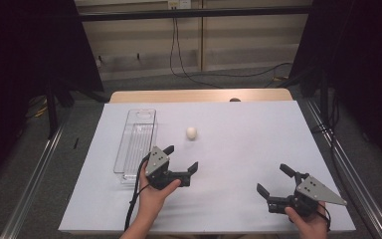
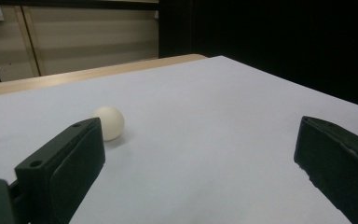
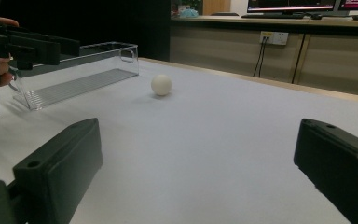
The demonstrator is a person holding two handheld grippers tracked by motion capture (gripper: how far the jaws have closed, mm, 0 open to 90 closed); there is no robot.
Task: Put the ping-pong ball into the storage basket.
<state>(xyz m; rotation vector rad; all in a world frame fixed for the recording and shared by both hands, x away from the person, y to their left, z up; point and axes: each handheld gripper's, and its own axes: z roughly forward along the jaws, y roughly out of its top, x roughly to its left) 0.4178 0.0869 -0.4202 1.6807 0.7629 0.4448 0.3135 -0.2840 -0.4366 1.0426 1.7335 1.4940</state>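
The tabletop is wearing a pale grey-white cover over nearly all of its surface, with a strip of bare wood showing along the far edge. A small white ball is sitting on the cover near the middle. To its left, well apart, a long clear plastic tray is lying lengthwise, running front to back.

Ball lower left hidden behind left jaw in left gripper view, clear box near end covered by left gripper, lower left
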